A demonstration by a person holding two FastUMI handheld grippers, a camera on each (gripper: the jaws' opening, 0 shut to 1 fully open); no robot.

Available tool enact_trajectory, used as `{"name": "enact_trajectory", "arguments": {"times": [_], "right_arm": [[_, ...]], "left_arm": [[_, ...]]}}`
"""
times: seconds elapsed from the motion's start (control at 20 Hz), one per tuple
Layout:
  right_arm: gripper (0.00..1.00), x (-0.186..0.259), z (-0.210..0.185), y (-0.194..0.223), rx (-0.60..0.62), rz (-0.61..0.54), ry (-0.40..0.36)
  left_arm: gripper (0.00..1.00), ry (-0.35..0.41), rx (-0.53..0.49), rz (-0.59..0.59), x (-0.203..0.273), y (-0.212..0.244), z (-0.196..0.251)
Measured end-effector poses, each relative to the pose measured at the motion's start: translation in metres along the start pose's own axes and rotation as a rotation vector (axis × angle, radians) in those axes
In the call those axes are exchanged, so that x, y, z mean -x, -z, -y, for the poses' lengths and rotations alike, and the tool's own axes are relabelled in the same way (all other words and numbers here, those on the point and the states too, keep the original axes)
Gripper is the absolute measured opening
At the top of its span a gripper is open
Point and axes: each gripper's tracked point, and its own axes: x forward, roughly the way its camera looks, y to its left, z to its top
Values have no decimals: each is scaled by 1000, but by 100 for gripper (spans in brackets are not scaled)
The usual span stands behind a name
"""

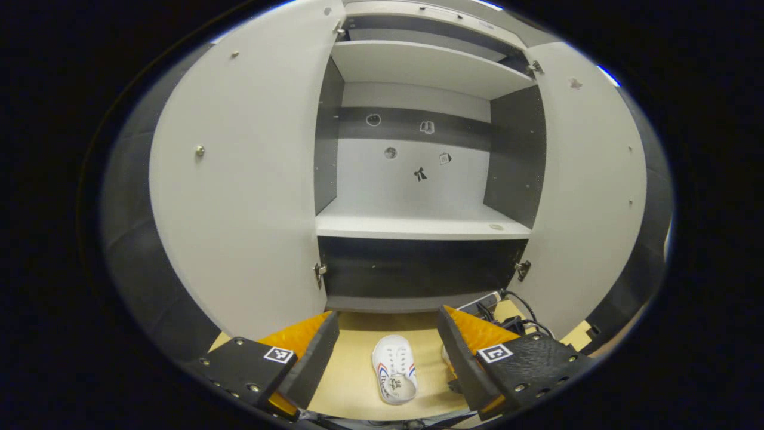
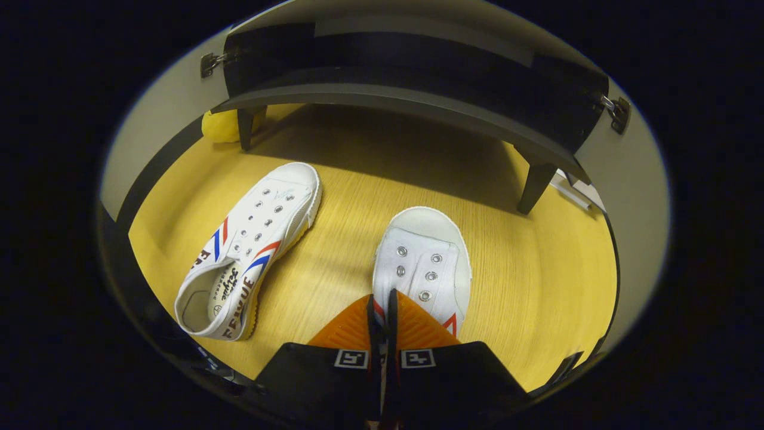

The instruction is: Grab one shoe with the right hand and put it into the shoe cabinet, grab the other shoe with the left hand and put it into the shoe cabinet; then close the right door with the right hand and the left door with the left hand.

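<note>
Two white canvas shoes with red and blue stripes lie on the wooden floor in front of the shoe cabinet [image 2: 412, 95]. In the right gripper view, my right gripper [image 2: 382, 307] is shut on the near left side wall of the right-hand shoe [image 2: 427, 257], whose toe points toward the cabinet. The other shoe [image 2: 250, 251] lies apart at the left, angled. In the left gripper view, my left gripper [image 1: 388, 315] hangs open, high above one shoe [image 1: 394, 367], facing the cabinet's middle shelf [image 1: 418, 226]. Both doors, the left door [image 1: 239, 197] and the right door [image 1: 588, 197], stand open.
The cabinet stands on short dark legs [image 2: 533, 186], with floor space beneath it. A yellow object [image 2: 221, 126] sits by the far left leg. Black cables [image 1: 516, 316] lie at the foot of the right door. An upper shelf [image 1: 418, 65] is bare.
</note>
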Motion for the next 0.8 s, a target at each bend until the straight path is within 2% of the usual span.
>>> {"name": "enact_trajectory", "arguments": {"times": [0.2,0.25,0.45,0.5,0.8], "right_arm": [[2,3,1,0,21,0,-49],[2,5,2,-3,11,8,-56],[2,26,13,-21,-49,62,-90],[2,31,17,-28,-49,81,-88],[2,86,28,-68,-13,249,-70]], "left_arm": [[95,12,-6,-5,-9,7,12],[100,18,-10,1,-12,7,15],[100,17,-38,36,-15,7,15],[95,17,-43,43,-16,7,14],[95,49,-66,51,-14,3,13]]}}
